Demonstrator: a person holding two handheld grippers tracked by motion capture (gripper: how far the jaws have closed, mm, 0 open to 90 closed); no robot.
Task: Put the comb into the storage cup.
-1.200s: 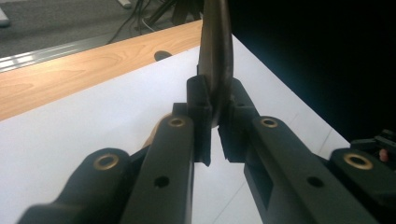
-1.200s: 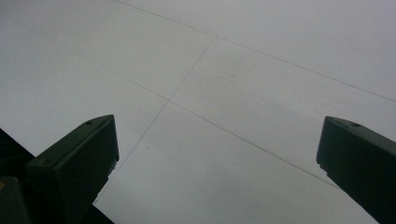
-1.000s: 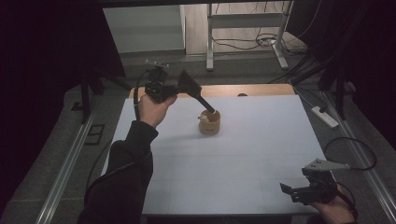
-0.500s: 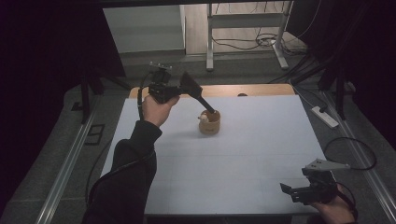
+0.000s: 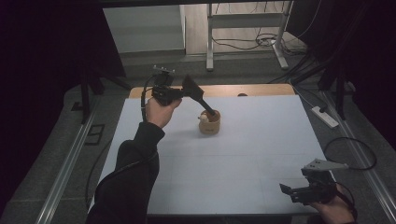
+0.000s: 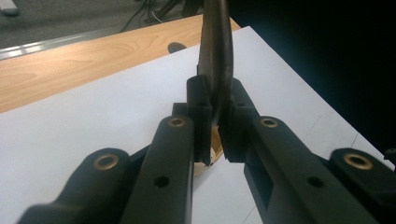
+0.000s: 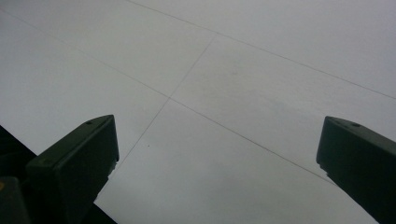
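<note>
Wooden cup [image 5: 209, 124]: small, round, tan; stands upright on the white table cover [image 5: 243, 158], upper centre of the high view, well inside the sheet's far edge. A pale item lies at its rim on the left side; too small to identify.

Dark utensil [image 5: 200, 97]: long black tool with a broad flat end raised toward the upper left and a narrow end dipping into the cup's mouth. Tilted, leaning up and leftward from the cup. In the left gripper view it appears as a thin dark blade [image 6: 215, 56] rising between the jaw pads, with a sliver of the cup's tan rim [image 6: 211, 156] below.

Left gripper [image 5: 184, 91]: held in a raised hand [image 5: 159, 111] left of the cup; jaws clamped tight on the utensil's blade.

Right gripper [image 5: 299, 192]: lower right of the high view, near the sheet's front edge, well apart from the cup. In the right gripper view its jaws stand wide apart over bare white sheet [image 7: 224, 121], gripping nothing.

Wooden tabletop [image 5: 261, 89]: strip exposed beyond the sheet's far edge.
</note>
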